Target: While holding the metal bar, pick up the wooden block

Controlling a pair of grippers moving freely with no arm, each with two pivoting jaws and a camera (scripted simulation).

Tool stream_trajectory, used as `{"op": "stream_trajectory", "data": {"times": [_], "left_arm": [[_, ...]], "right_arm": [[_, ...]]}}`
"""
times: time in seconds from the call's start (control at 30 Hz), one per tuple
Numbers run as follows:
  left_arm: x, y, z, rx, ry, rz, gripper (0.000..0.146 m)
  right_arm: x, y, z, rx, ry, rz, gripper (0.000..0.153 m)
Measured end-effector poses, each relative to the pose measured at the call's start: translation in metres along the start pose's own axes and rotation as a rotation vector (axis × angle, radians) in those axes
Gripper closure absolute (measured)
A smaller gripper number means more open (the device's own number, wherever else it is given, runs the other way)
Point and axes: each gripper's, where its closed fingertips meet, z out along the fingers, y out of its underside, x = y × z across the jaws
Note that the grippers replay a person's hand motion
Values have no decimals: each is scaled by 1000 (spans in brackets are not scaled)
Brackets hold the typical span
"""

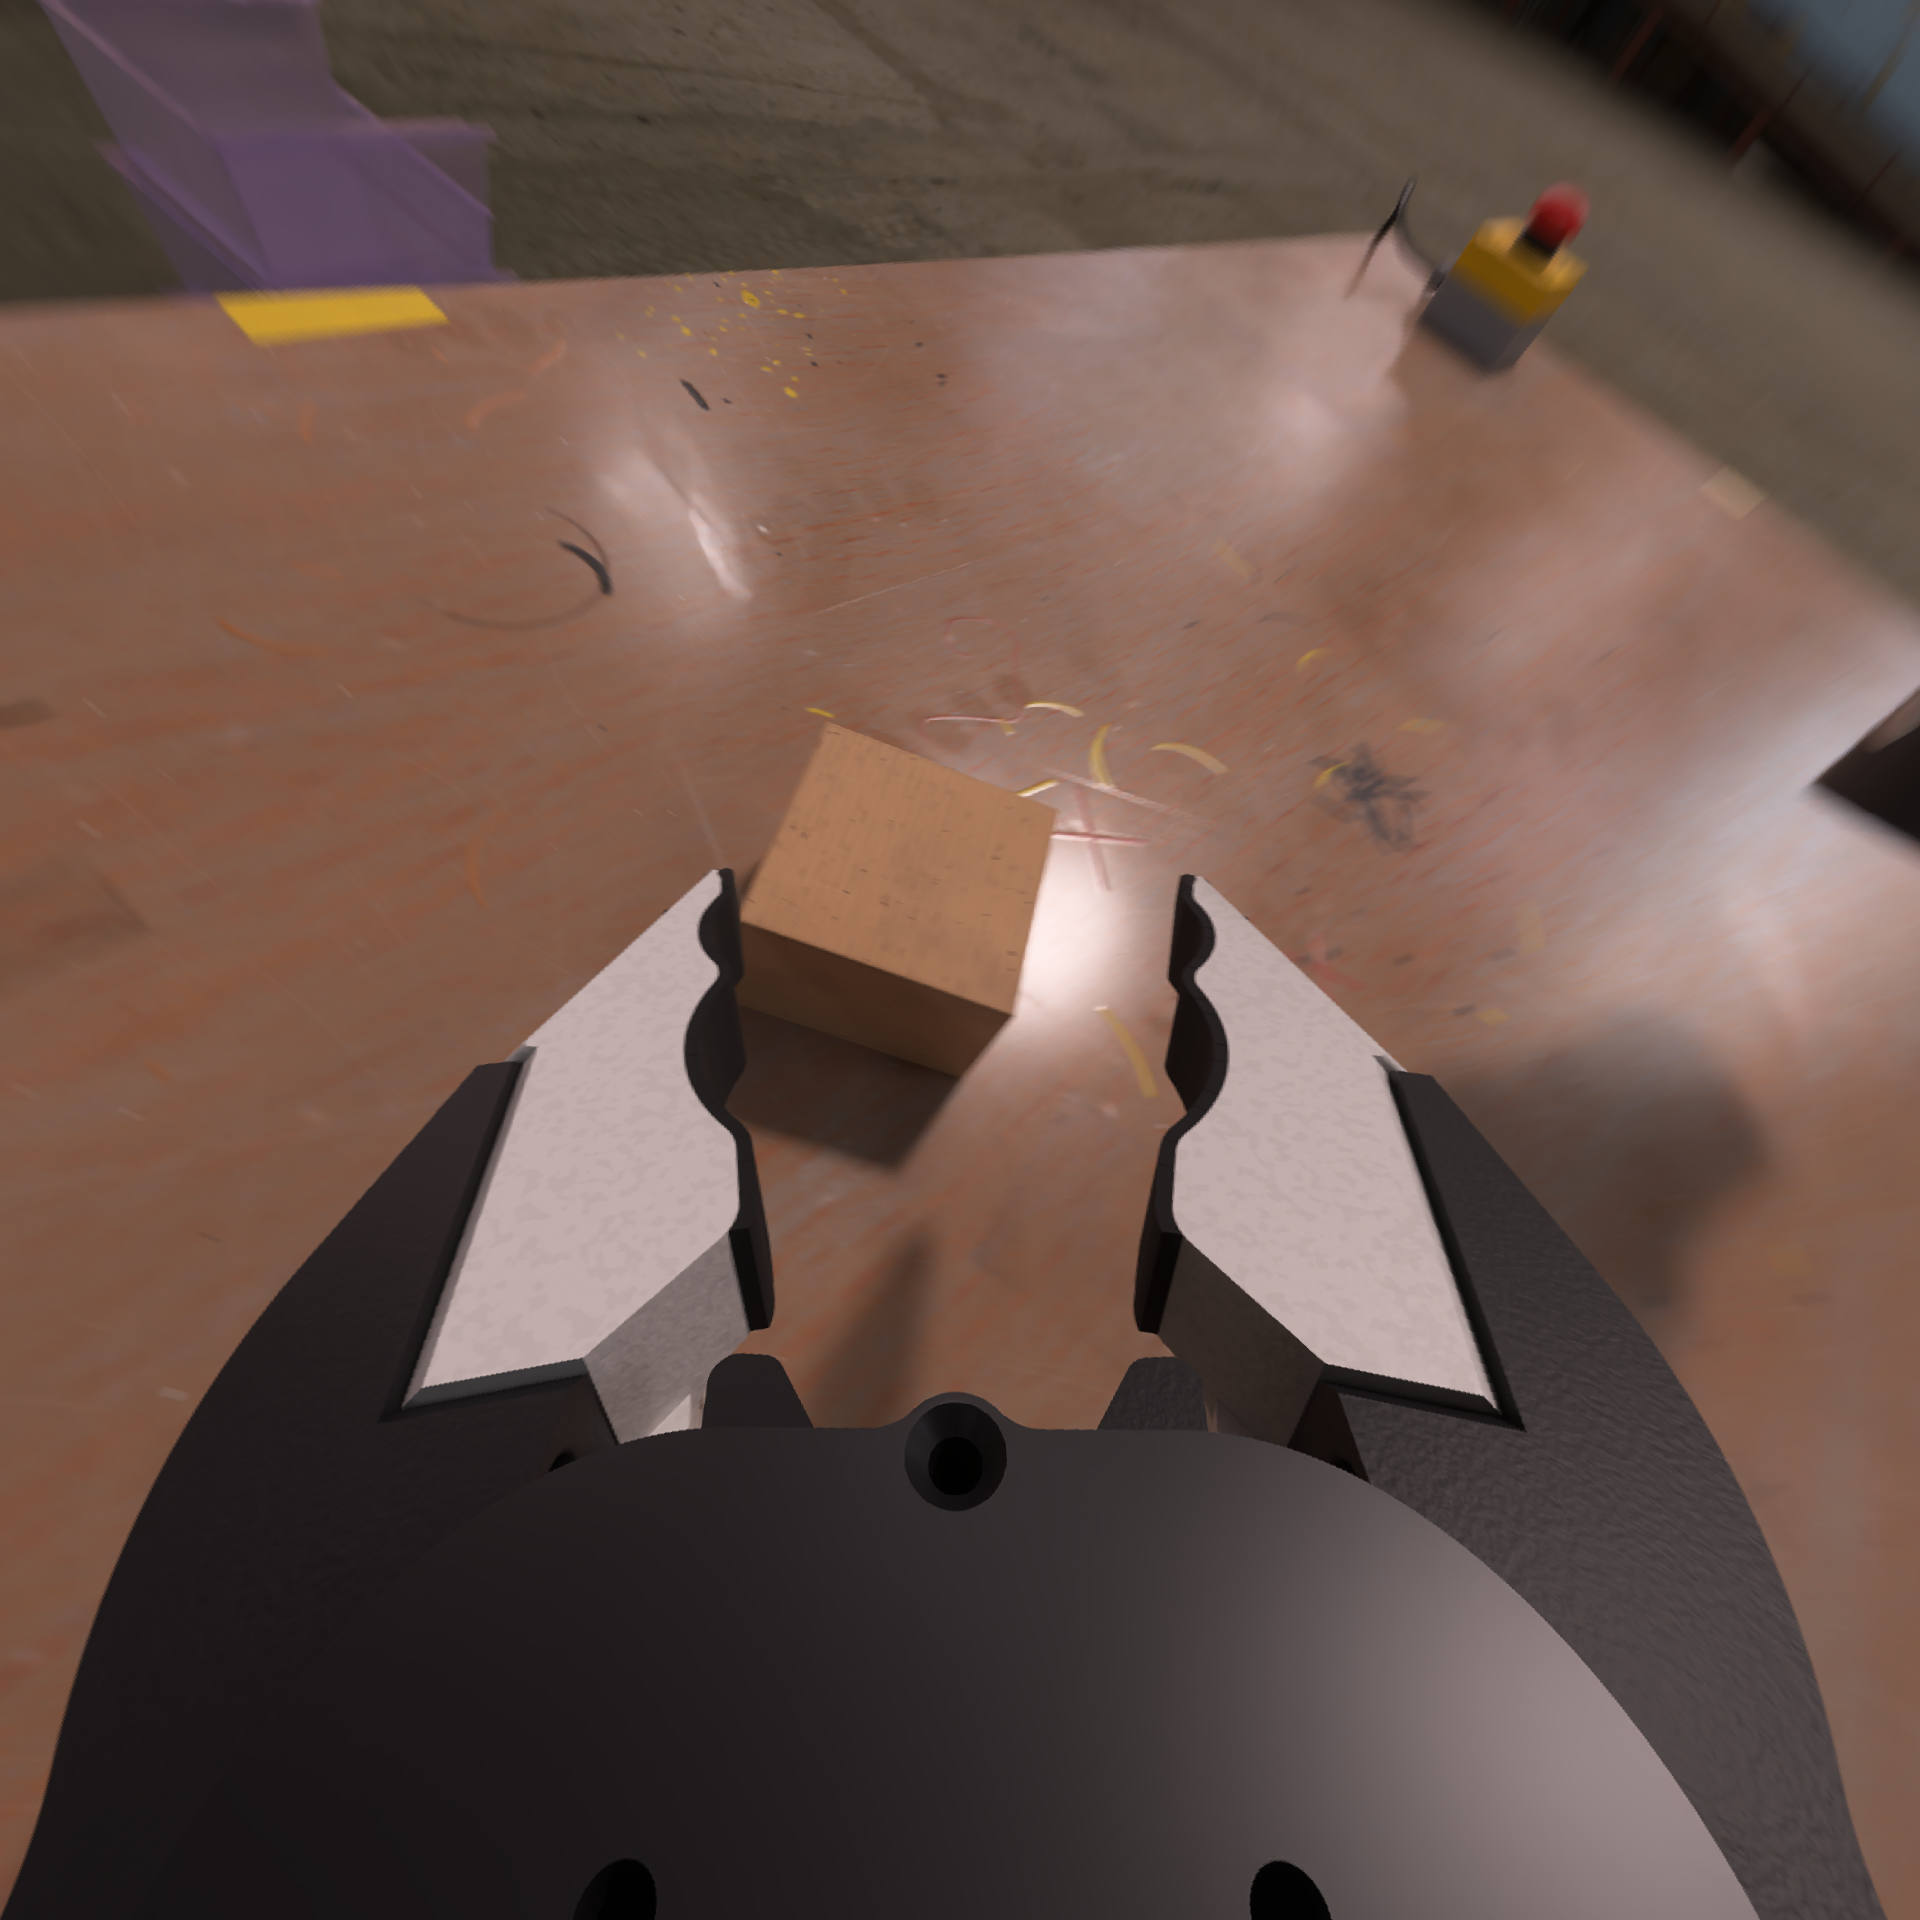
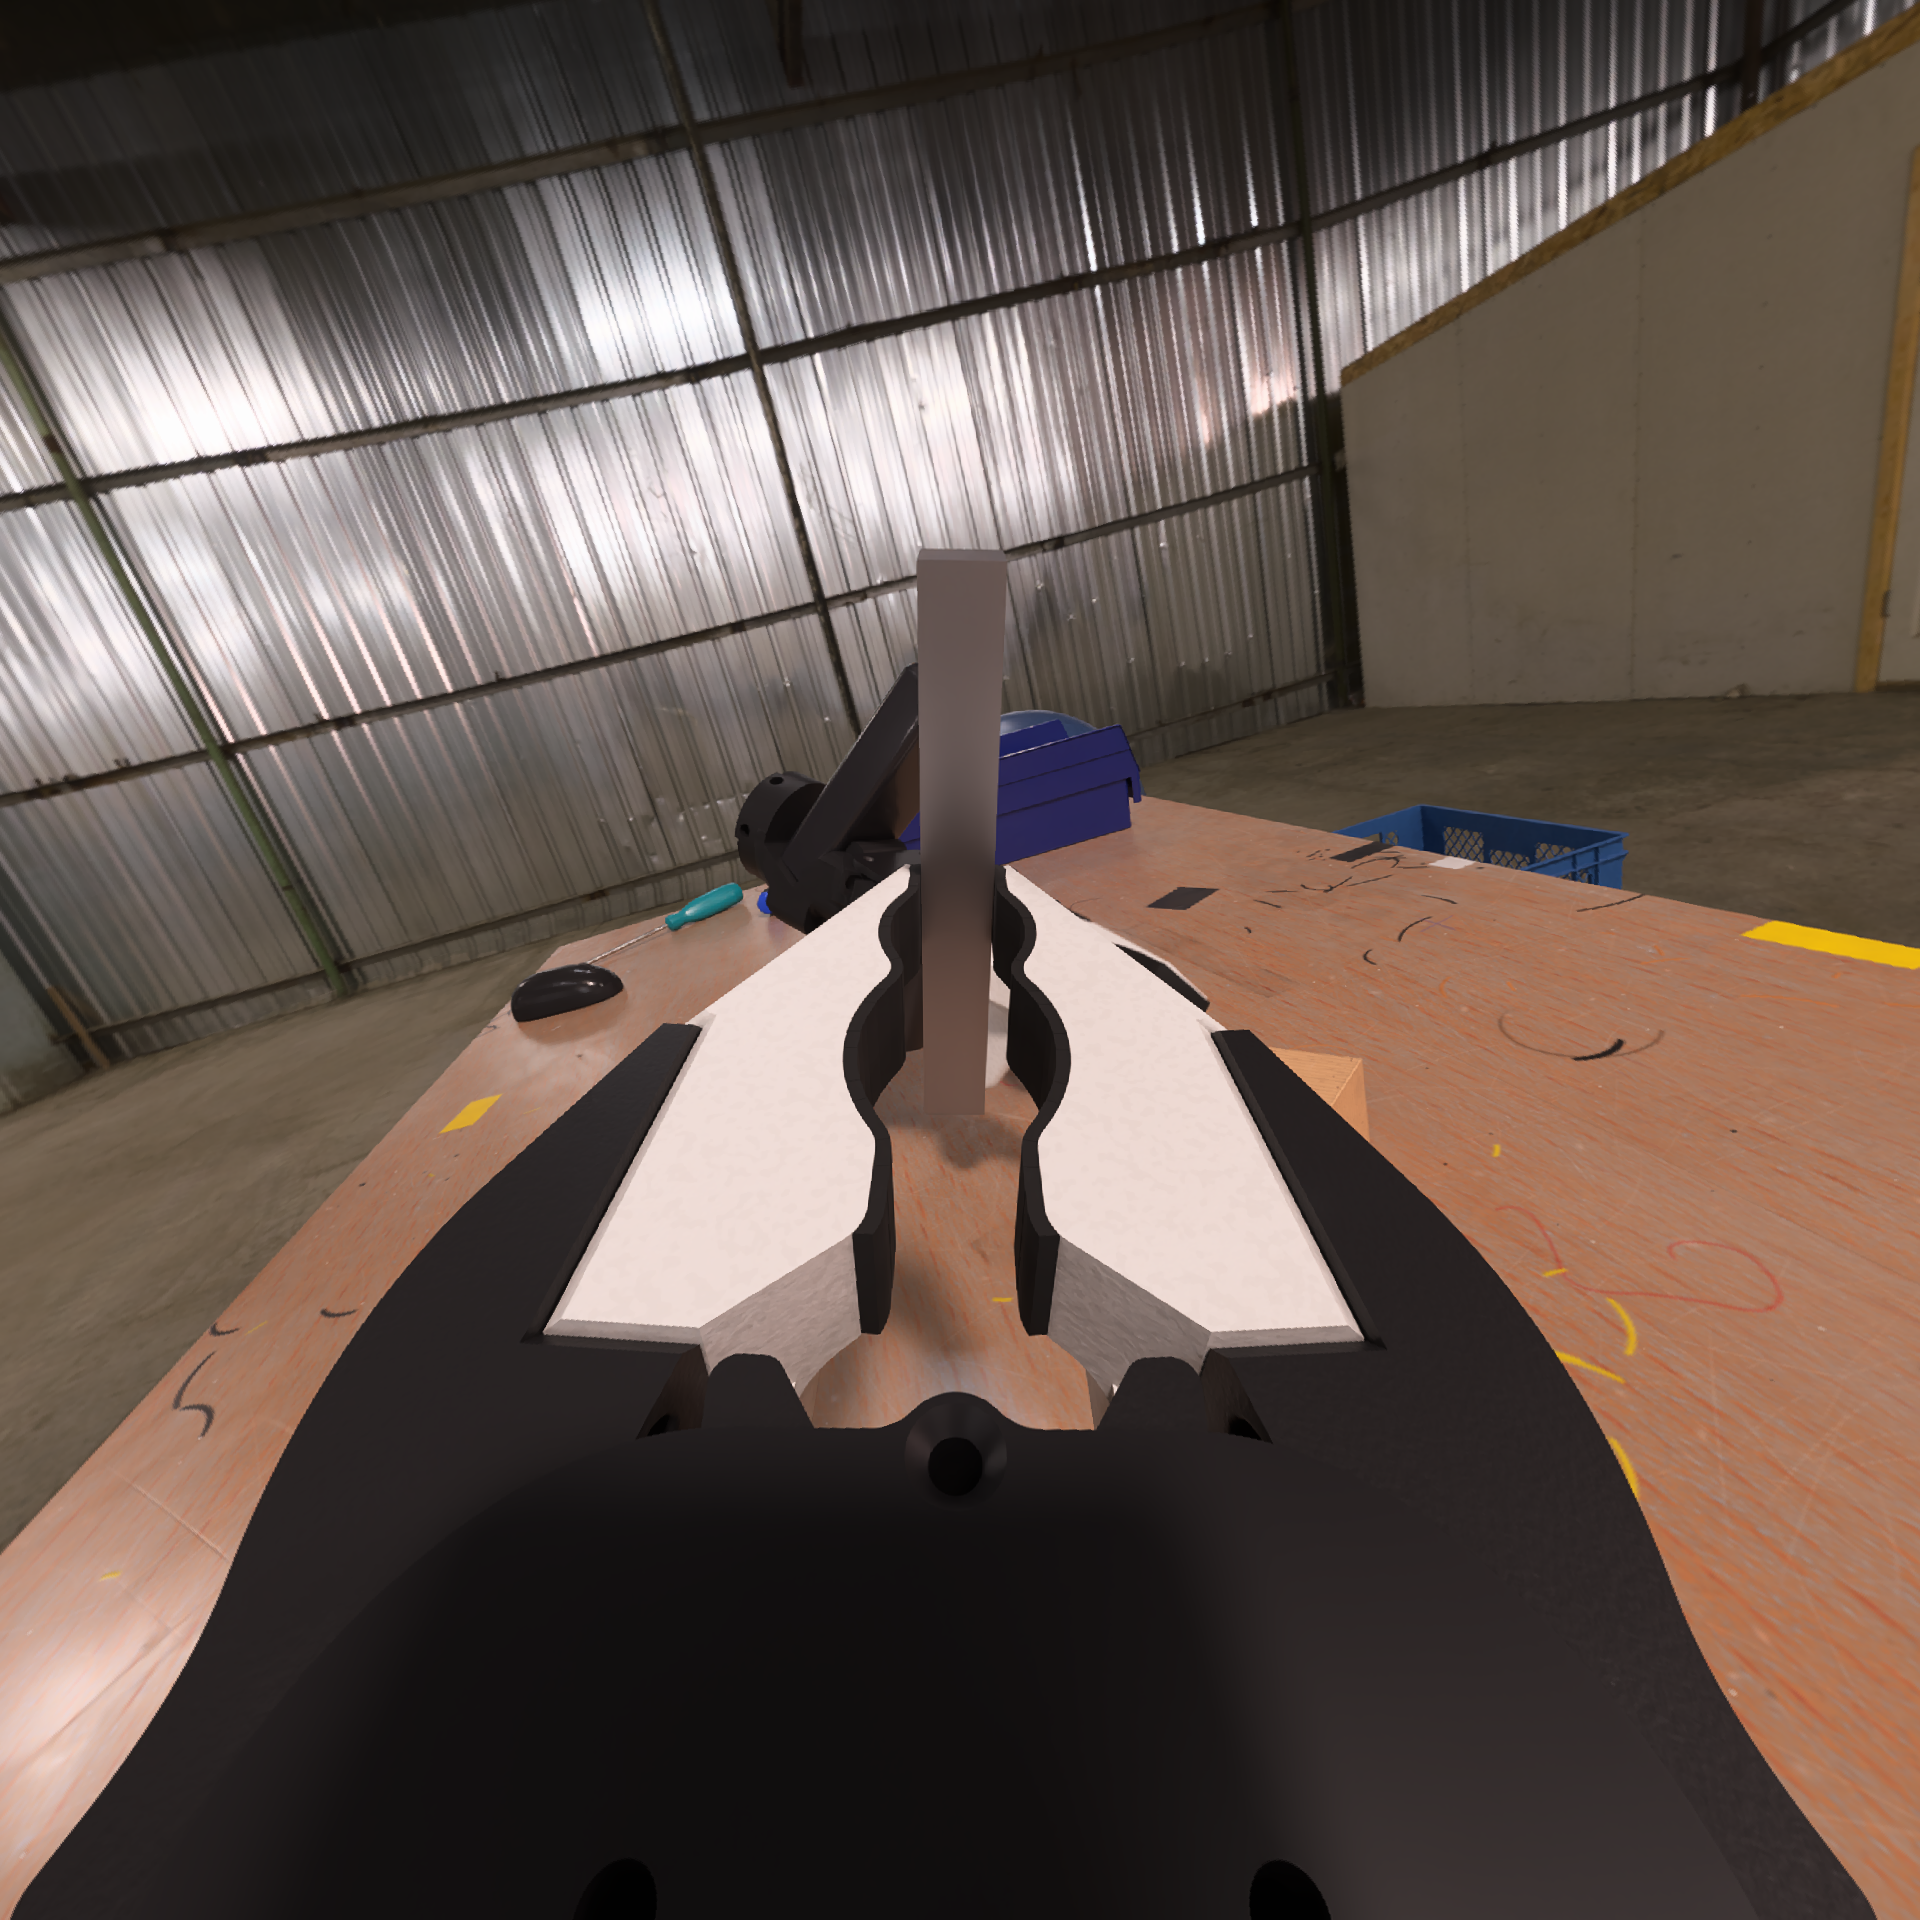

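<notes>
A light brown wooden block [image 1: 896, 896] lies on the wooden table [image 1: 312, 727], just past and between my left gripper's [image 1: 956, 894] fingertips, nearer the left one. The left gripper is open and empty, above the table. My right gripper [image 2: 958, 883] is shut on a grey metal bar [image 2: 960, 790] and holds it upright, its lower end just above the table. In the right wrist view a corner of the block [image 2: 1330, 1086] shows behind the right finger, and the left gripper's black body [image 2: 831, 821] shows behind the bar.
A yellow box with a red button [image 1: 1507, 281] stands at the table's far right corner. A teal-handled screwdriver [image 2: 696, 912], a black mouse [image 2: 566, 992], a dark blue bin [image 2: 1060, 795] and a blue crate [image 2: 1496, 842] are at the far side.
</notes>
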Motion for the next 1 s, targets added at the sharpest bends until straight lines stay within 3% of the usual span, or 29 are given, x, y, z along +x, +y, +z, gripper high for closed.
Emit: {"op": "stream_trajectory", "data": {"times": [0.17,0.33,0.43,0.5,0.53,0.7,1.0], "left_arm": [[-23,15,18,-161,-198,353,40],[-21,29,39,-250,-102,383,34],[-23,38,47,-322,-67,403,42],[-19,38,49,-323,-21,400,63],[-18,38,50,-323,-19,394,63],[-5,37,50,-354,39,214,70],[22,27,29,-333,137,-194,70]], "right_arm": [[2,1,-2,1,-19,16,141],[4,2,-3,-21,-15,8,141],[6,4,-3,-32,-12,14,141],[7,5,-3,-36,-14,23,141],[7,7,-3,-43,-13,25,141],[23,25,-3,-147,77,17,141],[54,68,-10,-398,298,-65,141]]}}
